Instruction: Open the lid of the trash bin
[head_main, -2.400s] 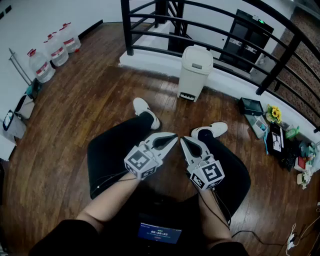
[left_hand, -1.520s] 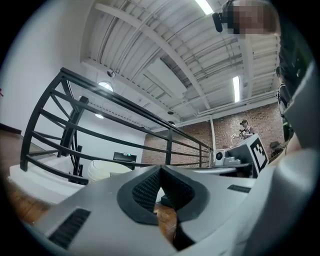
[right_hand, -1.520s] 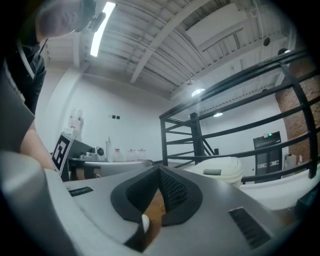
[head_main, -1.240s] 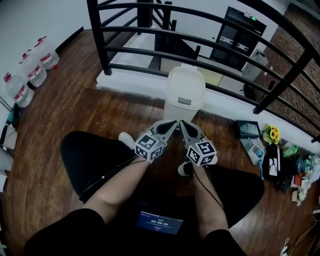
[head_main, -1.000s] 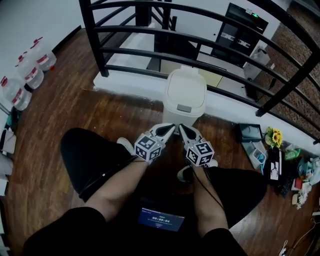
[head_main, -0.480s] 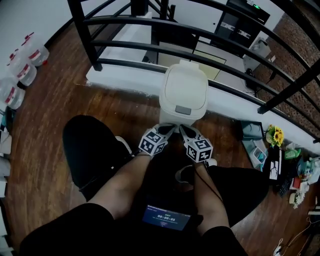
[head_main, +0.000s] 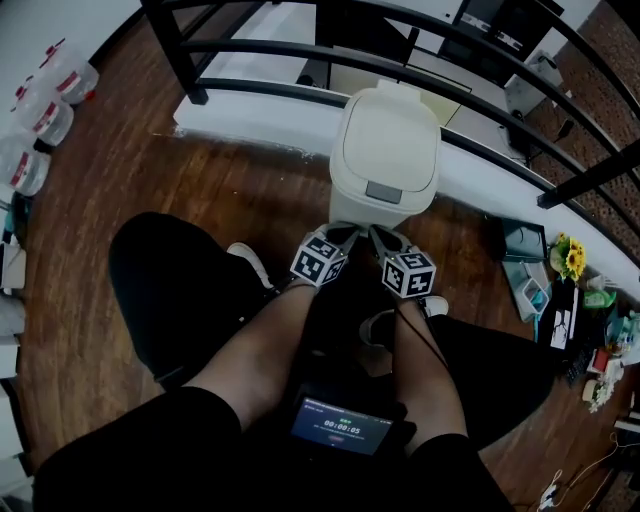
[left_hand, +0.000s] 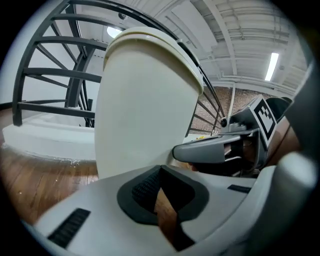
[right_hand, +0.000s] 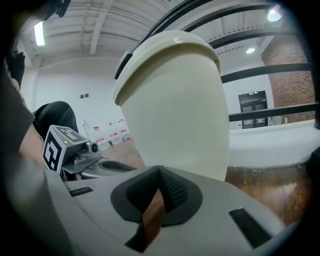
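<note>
Head view: my left gripper (head_main: 338, 234) and right gripper (head_main: 380, 235) sit side by side at the near foot of the white trash bin (head_main: 365, 212). Its lid (head_main: 386, 135) is down.

Left gripper view: my jaws meet on nothing, and the bin's front wall fills the view, its lid top unseen.

Right gripper view: these jaws are likewise together and empty, with water bottles (right_hand: 112, 131) far left.

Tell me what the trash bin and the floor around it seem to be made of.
Trash bin: probably moulded plastic, cream, smooth with a dull sheen; rounded, seamless walls. Floor: dark wood planks or wood-look laminate, I can't tell which, glossy; board seams, grain and light reflections show.
</note>
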